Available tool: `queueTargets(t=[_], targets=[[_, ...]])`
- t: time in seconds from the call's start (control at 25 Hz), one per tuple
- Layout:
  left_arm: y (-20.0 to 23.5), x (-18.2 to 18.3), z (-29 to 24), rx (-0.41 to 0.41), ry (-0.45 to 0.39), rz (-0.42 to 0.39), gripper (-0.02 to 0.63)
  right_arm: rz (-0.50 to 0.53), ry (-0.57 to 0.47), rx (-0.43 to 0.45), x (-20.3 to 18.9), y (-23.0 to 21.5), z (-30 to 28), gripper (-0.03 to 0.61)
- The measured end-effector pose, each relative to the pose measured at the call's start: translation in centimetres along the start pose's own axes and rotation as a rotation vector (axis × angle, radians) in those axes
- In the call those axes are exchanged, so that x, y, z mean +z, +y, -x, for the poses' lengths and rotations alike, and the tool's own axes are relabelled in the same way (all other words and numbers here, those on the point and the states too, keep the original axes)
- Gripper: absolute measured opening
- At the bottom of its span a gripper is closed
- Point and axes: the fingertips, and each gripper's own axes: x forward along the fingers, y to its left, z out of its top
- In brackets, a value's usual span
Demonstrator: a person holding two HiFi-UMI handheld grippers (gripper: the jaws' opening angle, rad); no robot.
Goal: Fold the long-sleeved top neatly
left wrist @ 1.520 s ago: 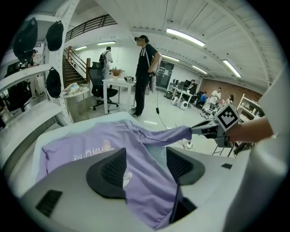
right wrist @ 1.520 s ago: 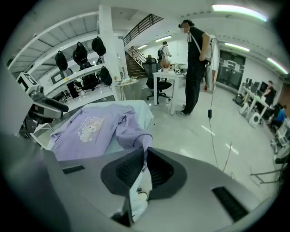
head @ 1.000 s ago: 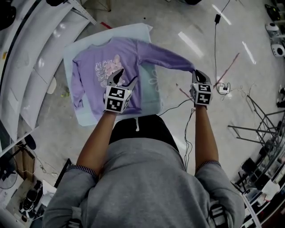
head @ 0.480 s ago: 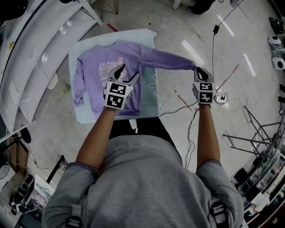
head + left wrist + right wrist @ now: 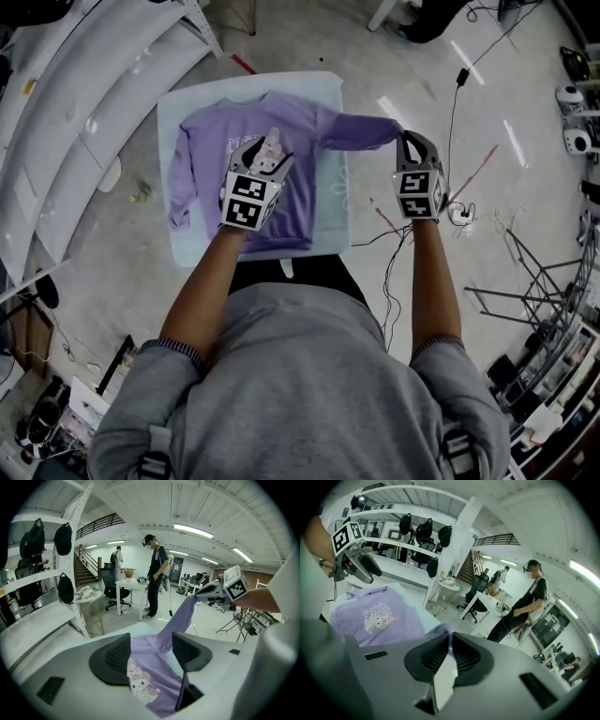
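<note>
Head view: the long-sleeved top (image 5: 305,187) is laid face up on a pale blue mat (image 5: 187,108) in the upper middle of the frame, hem toward the person. One sleeve (image 5: 361,131) is lifted off the mat toward the right, and its cuff end is clamped between the closed jaws of the right gripper (image 5: 408,141). The left gripper (image 5: 267,155) is held above the chest of the top with its jaws apart and nothing pinched between them; only the cartoon print (image 5: 140,688) is seen through the gap.

A crooked fold is judged the main risk. If the sleeve is carried across while the body is not pinned, the whole top could be dragged and wrinkled on the smooth mat. The thin cuff could also be lost from the grip if it is pulled taut.

The top is made of a soft lilac knit, limp and draping, with a ribbed hem and a pale printed figure. The mat is thin, rectangular and slightly glossy. The gripper pads are dark, ribbed and wedge-shaped, set in smooth grey housings. The polished grey floor (image 5: 112,234) is crossed by thin cables (image 5: 394,225) at the right.
</note>
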Motion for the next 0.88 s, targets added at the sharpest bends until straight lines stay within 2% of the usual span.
queueTargets(t=[0.56, 0.88], targets=[[9.0, -1.8, 3.4, 0.071, -0.016, 0.041, 0.301, 0.053, -0.098, 0.075, 11.3, 9.4, -4.3, 0.034], [12.6, -4.4, 5.4, 0.11, -0.006, 0.07, 0.302, 0.158, -0.16, 0.17, 15.9, 16.4, -6.4, 0.034]])
